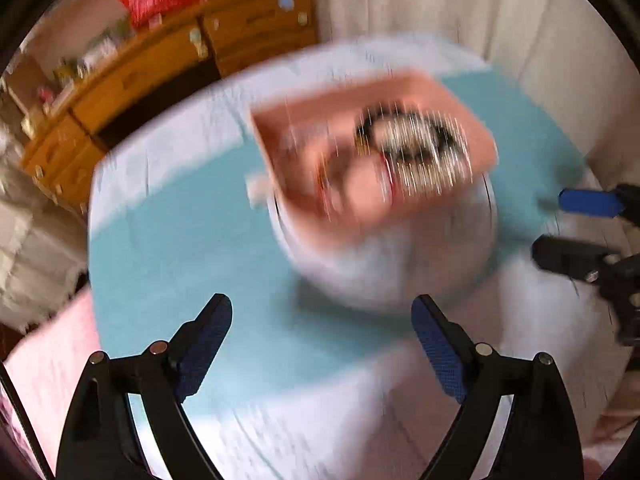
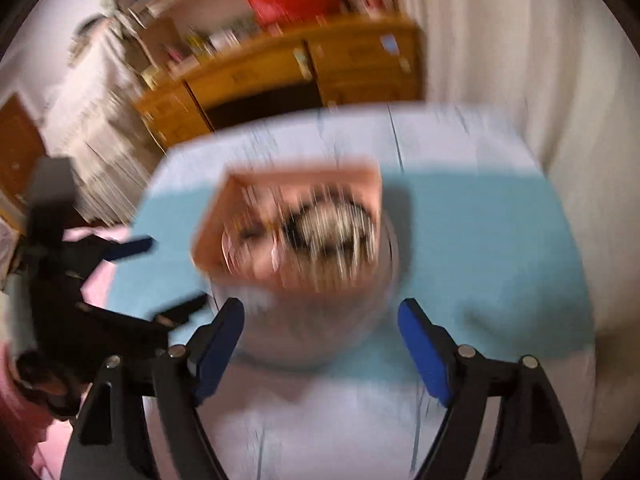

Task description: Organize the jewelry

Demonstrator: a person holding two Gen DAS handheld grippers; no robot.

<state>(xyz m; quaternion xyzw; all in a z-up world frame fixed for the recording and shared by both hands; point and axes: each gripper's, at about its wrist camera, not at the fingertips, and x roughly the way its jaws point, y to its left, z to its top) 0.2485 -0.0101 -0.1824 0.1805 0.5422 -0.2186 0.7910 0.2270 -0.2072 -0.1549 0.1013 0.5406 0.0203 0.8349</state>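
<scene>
Through the left wrist camera, you are holding the left gripper (image 1: 322,350) over the near part of the table (image 1: 168,240), which is wearing a turquoise and white cloth. Its blue pads (image 1: 438,356) are standing wide apart with nothing between them. Ahead, toward the table's middle, a pink tray (image 1: 296,128) is sitting tilted on top of a round white container (image 1: 384,276). Blurred jewelry (image 1: 412,144), dark and pale beads, is lying in the tray's right part. Near the table's right edge, the right gripper (image 1: 560,224) is showing with its fingers spread.

Through the right wrist camera, you are holding the right gripper (image 2: 320,344) just in front of the white container (image 2: 304,332), jaws parted and empty. The pink tray (image 2: 240,188) is resting on it, the jewelry (image 2: 332,228) smeared by blur. The left gripper (image 2: 168,276) is hanging by the table's (image 2: 500,240) left edge, fingers apart. A wooden dresser (image 2: 360,68) is standing beyond the far edge.
</scene>
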